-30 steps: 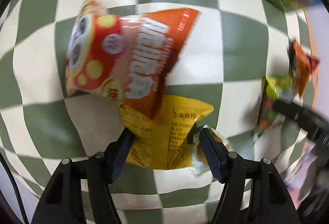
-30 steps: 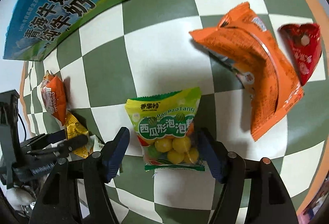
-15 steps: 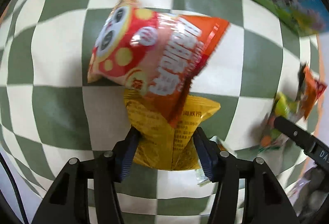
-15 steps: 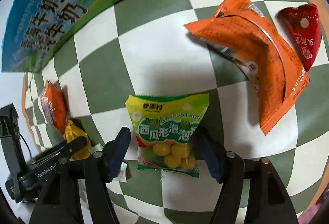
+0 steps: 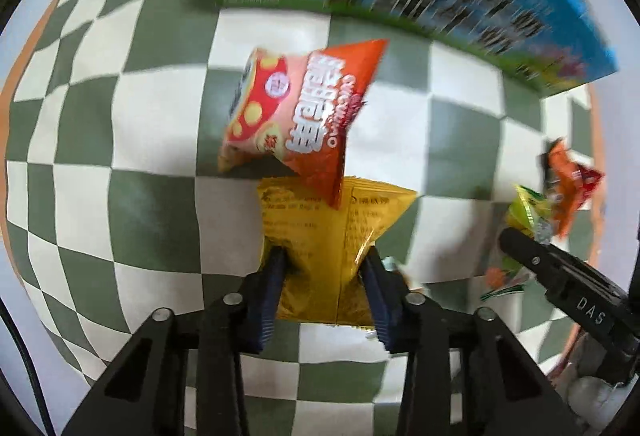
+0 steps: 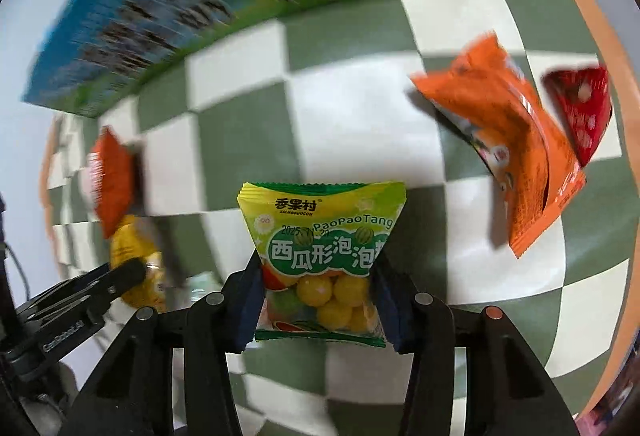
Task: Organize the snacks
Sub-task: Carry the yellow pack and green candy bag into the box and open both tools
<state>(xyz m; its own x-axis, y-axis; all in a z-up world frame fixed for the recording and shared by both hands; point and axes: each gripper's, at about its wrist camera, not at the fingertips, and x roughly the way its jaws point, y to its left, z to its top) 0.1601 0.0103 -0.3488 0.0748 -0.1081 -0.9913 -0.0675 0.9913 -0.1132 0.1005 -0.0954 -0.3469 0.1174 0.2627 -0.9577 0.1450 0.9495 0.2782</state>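
My left gripper (image 5: 325,268) is shut on a yellow snack bag (image 5: 332,236), with an orange-red snack bag (image 5: 300,112) resting over its far end. My right gripper (image 6: 318,276) is shut on a green bag of yellow gum balls (image 6: 320,248). Both bags look raised off the checkered cloth. The right gripper and its green bag show at the right edge of the left wrist view (image 5: 528,212). The left gripper with the yellow bag shows at the left of the right wrist view (image 6: 136,264).
A blue and green milk carton box (image 6: 192,8) stands at the far side of the green and white checkered cloth (image 6: 360,128), also in the left wrist view (image 5: 440,4). An orange bag (image 6: 516,156) and a red triangular packet (image 6: 584,112) lie to the right.
Both grippers have closed on their bags and lifted them, moving toward the carton box. The orange-red bag has shifted along with the yellow bag.
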